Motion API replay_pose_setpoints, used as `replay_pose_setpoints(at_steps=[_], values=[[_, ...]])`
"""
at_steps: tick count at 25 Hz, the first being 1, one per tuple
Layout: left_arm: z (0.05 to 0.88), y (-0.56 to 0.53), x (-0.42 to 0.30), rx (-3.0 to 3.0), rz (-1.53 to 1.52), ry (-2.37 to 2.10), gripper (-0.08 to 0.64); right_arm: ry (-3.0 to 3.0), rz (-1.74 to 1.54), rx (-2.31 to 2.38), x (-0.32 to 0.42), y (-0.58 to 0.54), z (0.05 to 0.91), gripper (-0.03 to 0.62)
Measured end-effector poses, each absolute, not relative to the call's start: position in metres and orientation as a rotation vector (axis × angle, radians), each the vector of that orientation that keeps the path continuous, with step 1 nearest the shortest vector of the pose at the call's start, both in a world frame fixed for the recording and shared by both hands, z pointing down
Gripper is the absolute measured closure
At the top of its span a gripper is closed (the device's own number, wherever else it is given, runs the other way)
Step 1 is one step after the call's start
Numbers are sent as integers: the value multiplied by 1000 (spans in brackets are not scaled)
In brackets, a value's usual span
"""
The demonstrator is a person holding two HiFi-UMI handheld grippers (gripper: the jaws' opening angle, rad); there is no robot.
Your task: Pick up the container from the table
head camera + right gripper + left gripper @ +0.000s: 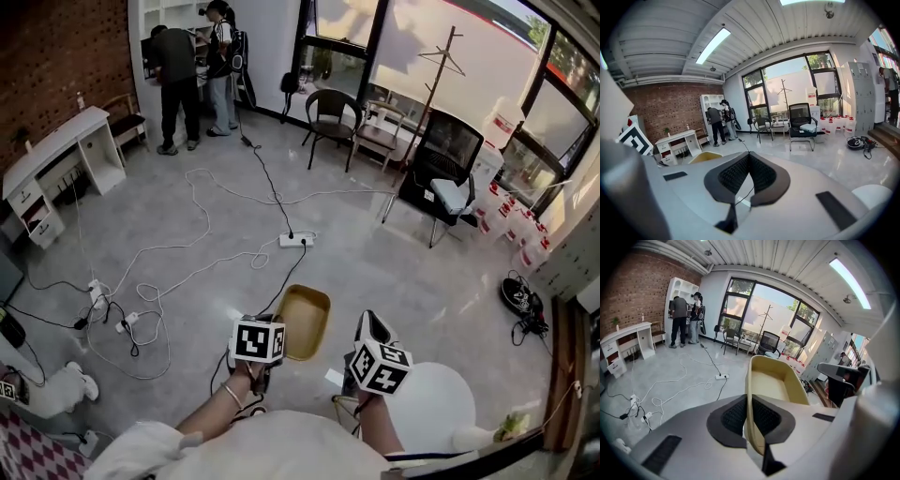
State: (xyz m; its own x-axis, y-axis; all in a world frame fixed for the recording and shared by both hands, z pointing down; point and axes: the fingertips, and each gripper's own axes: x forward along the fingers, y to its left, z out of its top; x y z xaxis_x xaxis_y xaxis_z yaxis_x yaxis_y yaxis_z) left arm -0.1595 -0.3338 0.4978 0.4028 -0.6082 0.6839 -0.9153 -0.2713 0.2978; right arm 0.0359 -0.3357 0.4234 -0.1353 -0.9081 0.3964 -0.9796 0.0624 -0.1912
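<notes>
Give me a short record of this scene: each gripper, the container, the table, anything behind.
container: tan, empty, held over the floor
left gripper: shut on the container's rim
right gripper: shut, nothing between its jaws
table: white, round, right of the container
background: two people standing across the room

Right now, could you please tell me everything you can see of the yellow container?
The container is a pale yellow, open-topped tub, rectangular with rounded corners, thin-walled and plastic-looking. It is empty. The left claw clamps its near end wall, one pad inside and one outside, so it juts out away from the claw, opening upward, in the air above the grey floor. Nothing else touches it.
</notes>
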Motion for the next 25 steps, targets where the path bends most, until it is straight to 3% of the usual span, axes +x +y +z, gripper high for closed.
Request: replay_pose_setpoints(at_steps=[25], values=[[509, -306, -141, 1957, 604, -1317, 528, -2165, 507, 1894, 50, -314, 419, 568]])
